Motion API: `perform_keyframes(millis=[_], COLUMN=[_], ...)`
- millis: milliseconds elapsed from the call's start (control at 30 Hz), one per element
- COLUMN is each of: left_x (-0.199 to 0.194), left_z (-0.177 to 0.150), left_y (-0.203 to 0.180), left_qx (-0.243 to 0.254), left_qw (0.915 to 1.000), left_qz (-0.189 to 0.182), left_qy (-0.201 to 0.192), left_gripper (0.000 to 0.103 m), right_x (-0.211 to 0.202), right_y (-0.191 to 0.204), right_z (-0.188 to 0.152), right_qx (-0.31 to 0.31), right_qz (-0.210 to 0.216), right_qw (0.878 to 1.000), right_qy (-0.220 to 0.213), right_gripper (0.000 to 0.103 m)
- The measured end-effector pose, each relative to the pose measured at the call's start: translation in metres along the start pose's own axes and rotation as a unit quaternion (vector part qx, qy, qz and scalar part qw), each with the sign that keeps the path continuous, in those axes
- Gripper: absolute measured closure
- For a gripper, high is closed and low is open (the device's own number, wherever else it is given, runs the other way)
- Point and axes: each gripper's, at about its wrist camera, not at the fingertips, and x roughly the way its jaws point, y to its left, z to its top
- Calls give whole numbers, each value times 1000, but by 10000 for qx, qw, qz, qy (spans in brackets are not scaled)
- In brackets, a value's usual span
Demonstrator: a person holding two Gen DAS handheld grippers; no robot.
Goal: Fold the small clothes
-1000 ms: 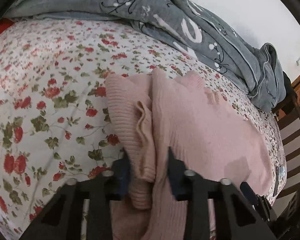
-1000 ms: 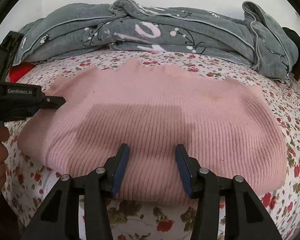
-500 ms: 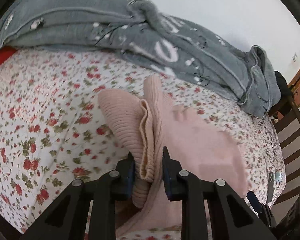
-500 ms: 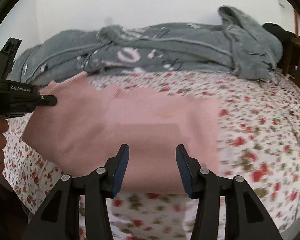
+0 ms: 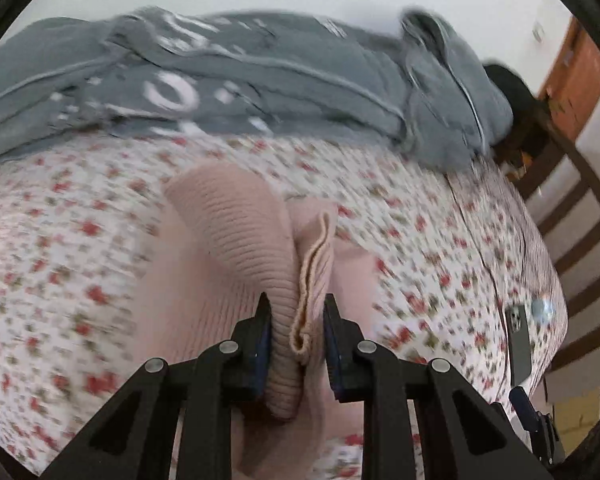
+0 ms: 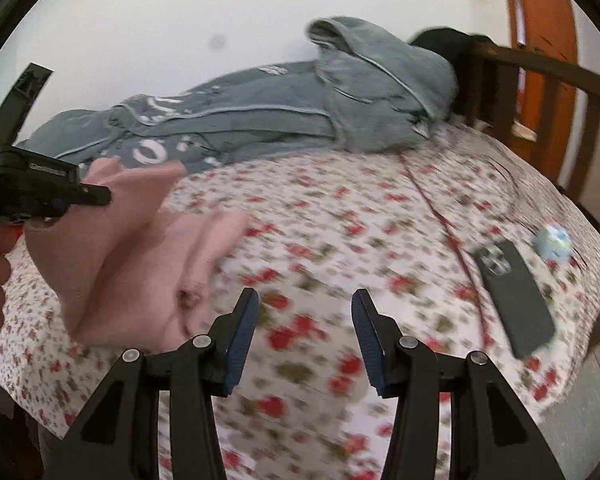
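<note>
A pink ribbed knit garment hangs bunched from my left gripper, which is shut on its folded edge and holds it lifted above the floral bed sheet. In the right wrist view the same garment droops at the left, held by the left gripper. My right gripper is open and empty over the bare sheet, to the right of the garment.
A grey blanket lies piled along the wall at the back. A dark phone and a small pale ball lie on the sheet at the right. A wooden chair stands beside the bed.
My left gripper has closed on the garment's edge and lifted it off the bed, bunching it. My right gripper has swung right, off the garment and over the bare sheet.
</note>
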Motion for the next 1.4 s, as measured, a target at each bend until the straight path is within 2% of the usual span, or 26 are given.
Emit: perform_keyframes(millis=[133, 200, 233, 300, 333, 367, 433, 533, 600, 800, 867, 967, 1033, 1067, 1167, 1233, 1300, 1333, 1400], left_x=[34, 34, 30, 15, 6, -3, -18, -28, -29, -9, -5, -1, 0, 1, 0, 1, 1, 1, 2], left_z=[-15, -18, -18, -15, -13, -10, -7, -4, -4, -17, -21, -27, -30, -32, -36, -40, -46, -50, -58], left_y=[-33, -36, -34, -28, -23, -17, 2, 41, 71, 150, 164, 179, 183, 185, 184, 180, 172, 167, 156], left_qx=[277, 328, 326, 361, 380, 380, 349, 143, -13, -442, -511, -570, -561, -537, -456, -354, -181, -74, 144], left_qw=[9986, 9978, 9975, 9967, 9967, 9970, 9980, 9988, 9992, 9988, 9985, 9982, 9983, 9985, 9988, 9991, 9993, 9991, 9984], left_qz=[-98, -250, -388, -636, -696, -678, -485, -317, -222, 191, 191, 165, 83, 28, -52, -178, -298, -366, -469], left_qy=[432, 524, 499, 349, 201, 37, -226, -348, -346, -91, 6, 99, 113, 112, 141, 145, 156, 189, 263], left_gripper=[78, 76, 73, 57, 45, 42, 42, 40, 40, 40, 40, 40, 40, 40, 40, 40, 40, 40, 39], right_x=[-1, -1, -1, -2, -1, 0, 5, 16, 27, 54, 65, 83, 90, 90, 72, 65, 83, 97, 105], right_y=[-19, -21, -21, -16, -12, -6, 11, 32, 49, 98, 117, 138, 133, 130, 114, 104, 101, 98, 92], right_z=[-11, -11, -10, -5, 0, 5, 16, 31, 41, 54, 52, 42, 35, 34, 36, 32, 24, 18, 12], right_qx=[42, 93, 125, 172, 200, 226, 293, 483, 665, 965, 868, 467, 370, 300, 334, 480, 498, 537, 688], right_qz=[-180, -157, -117, 11, 119, 224, 572, 1005, 1383, 2068, 2009, 1318, 1009, 1124, 1401, 1346, 1121, 1081, 1141], right_qw=[9997, 9996, 9996, 9997, 9996, 9994, 9978, 9936, 9878, 9727, 9742, 9878, 9915, 9903, 9888, 9896, 9917, 9912, 9894], right_qy=[161, 194, 203, 187, 172, 167, 160, 197, 260, 430, 556, 686, 732, 754, 393, 139, 378, 537, 570], right_gripper=[55, 55, 55, 55, 55, 55, 55, 51, 46, 38, 36, 37, 55, 90, 90, 90, 90, 90, 87])
